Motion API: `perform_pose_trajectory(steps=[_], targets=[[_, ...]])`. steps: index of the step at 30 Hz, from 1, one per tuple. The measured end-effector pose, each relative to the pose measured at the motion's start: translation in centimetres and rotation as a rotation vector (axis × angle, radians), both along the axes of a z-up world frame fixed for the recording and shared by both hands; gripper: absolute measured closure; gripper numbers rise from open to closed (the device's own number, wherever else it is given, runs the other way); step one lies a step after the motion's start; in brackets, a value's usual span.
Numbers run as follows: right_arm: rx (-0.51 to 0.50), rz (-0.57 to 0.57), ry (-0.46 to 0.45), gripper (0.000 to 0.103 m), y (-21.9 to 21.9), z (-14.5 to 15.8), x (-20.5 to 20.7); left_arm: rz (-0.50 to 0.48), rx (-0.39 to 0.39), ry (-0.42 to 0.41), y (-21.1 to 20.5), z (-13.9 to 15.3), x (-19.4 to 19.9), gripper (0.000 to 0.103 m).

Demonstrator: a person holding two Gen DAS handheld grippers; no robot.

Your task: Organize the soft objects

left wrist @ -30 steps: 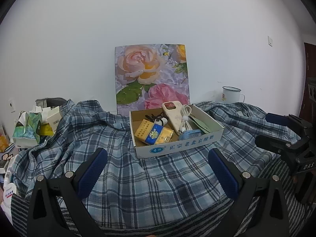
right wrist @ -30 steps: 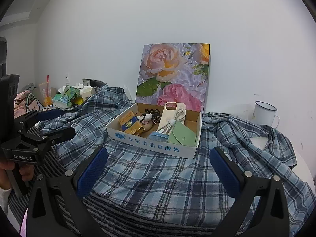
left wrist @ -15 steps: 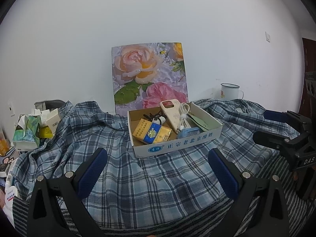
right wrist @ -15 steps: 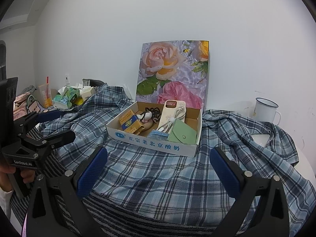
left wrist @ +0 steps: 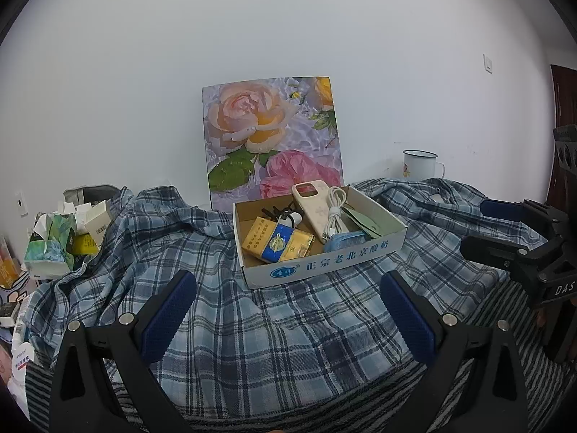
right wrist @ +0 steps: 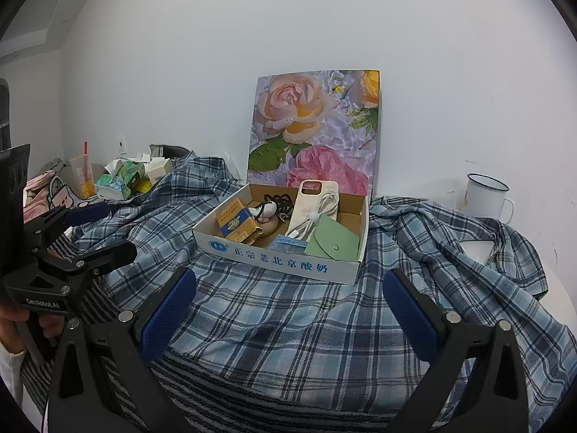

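Both jaws are standing wide with nothing between them: my left gripper (left wrist: 288, 301) and right gripper (right wrist: 290, 299) are hovering over the plaid shirt (left wrist: 274, 321), which is lying rumpled across the table with the box (left wrist: 324, 263) sitting on it at 12 o'clock. Over the last second the box is sliding slightly lower and nearer in both views, so I am easing in toward the cloth. I am judging that the shirt is neither folded nor gathered, and the box is pinning it.
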State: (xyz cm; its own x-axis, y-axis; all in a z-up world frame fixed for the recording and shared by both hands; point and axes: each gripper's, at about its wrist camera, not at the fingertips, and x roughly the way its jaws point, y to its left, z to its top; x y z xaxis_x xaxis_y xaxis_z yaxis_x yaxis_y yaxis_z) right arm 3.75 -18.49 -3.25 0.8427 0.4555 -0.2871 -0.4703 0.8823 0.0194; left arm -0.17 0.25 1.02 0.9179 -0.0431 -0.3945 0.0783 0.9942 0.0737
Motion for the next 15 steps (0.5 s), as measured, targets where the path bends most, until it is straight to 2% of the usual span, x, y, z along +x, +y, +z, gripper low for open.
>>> perform_pose_trajectory(steps=[15], targets=[[-0.002,0.001,0.001,0.000,0.18,-0.06,0.00,-0.002,0.003,0.006,-0.03,-0.01,0.00,0.000]])
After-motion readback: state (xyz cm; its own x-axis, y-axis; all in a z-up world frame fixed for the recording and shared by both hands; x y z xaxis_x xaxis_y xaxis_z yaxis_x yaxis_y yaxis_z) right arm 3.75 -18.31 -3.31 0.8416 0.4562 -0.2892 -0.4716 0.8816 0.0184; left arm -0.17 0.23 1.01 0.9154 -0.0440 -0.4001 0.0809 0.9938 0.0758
